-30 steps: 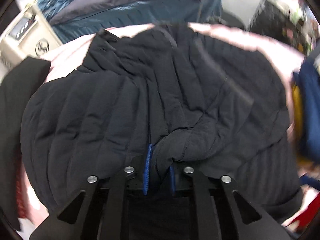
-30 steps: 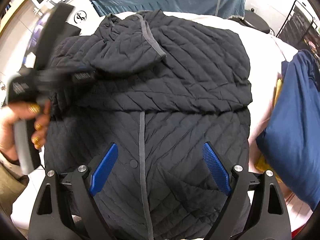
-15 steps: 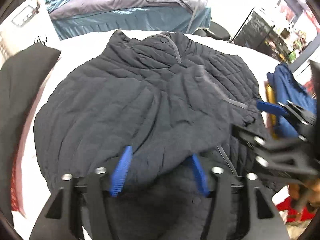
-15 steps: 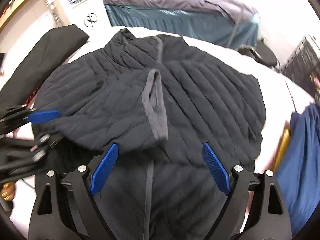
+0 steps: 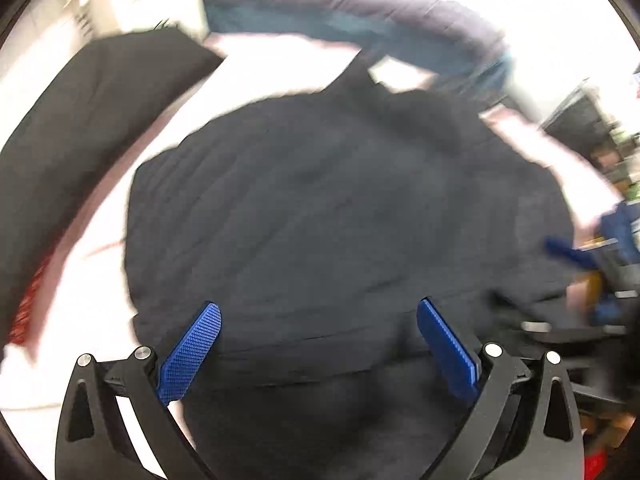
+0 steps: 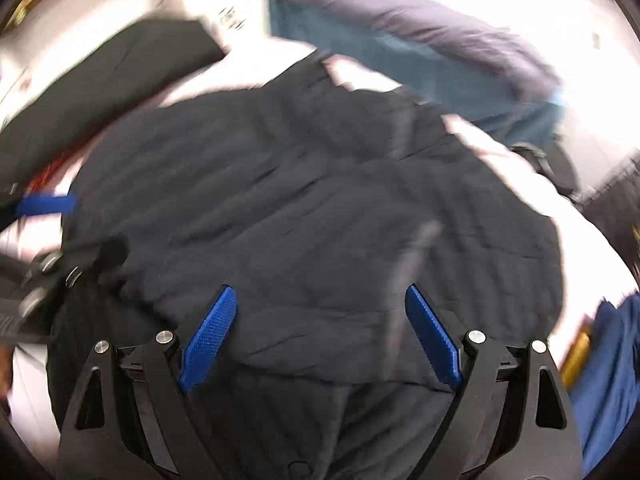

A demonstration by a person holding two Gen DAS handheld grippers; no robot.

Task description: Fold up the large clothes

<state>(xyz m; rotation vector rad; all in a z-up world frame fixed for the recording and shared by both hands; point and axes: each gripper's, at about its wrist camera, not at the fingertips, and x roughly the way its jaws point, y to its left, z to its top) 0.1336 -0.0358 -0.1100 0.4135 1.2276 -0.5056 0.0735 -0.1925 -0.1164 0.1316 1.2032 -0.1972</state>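
Left tool [image 5: 318,354] spread wide, blue pads apart, nothing between them, and the right tool [image 6: 320,344] the same: gaping, empty, hanging above the cloth. Both views are smeared with motion blur, so fine detail is lost. The dark quilted jacket [image 5: 340,220] lies on the white counter [image 5: 100,276] right in front of both tools, sleeves seemingly laid in over the body, collar pointing away toward the blue-covered bed [image 5: 360,36]. A folded edge runs across the near part of it, just ahead of the pads. A second black garment [image 5: 80,120] sits off to the left, and a blue garment [image 6: 608,380] to the right.

By the look of it, we're between folds: sides tucked in, lengthwise fold to come. Next move likely calls for each tool to drop onto a near hem corner, pinch both layers, and carry the hem up toward the collar, evenly, so the padded fabric doesn't slide apart.
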